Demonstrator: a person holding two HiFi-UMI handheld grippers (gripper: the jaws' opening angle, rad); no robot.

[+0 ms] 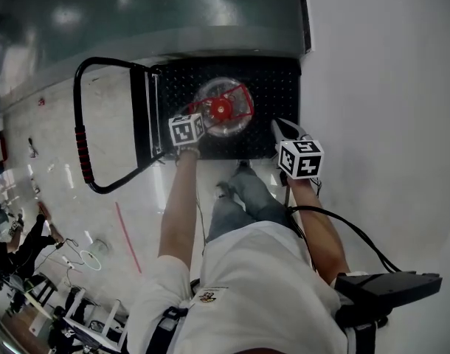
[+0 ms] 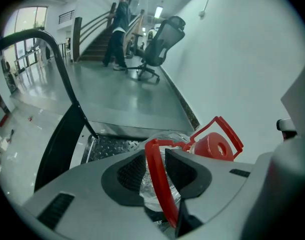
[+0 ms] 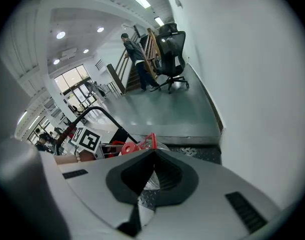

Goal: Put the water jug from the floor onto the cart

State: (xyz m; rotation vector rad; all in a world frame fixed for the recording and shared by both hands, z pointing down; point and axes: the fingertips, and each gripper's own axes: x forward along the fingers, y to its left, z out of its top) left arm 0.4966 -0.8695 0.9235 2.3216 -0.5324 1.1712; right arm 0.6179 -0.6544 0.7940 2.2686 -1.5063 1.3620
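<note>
Left gripper [image 2: 160,159] sits loosely open round the red handle [image 2: 157,184] of the water jug [image 1: 229,98]; its cube [image 1: 187,129] hides that in head view. Right gripper [image 3: 151,156] pinched closed, empty.

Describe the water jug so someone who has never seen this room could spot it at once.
Against the white wall stands a black platform cart with a looped push handle. On its studded deck sits the water jug, a clear plastic bottle. Its red cap and red carrying handle stand out against the black deck.
</note>
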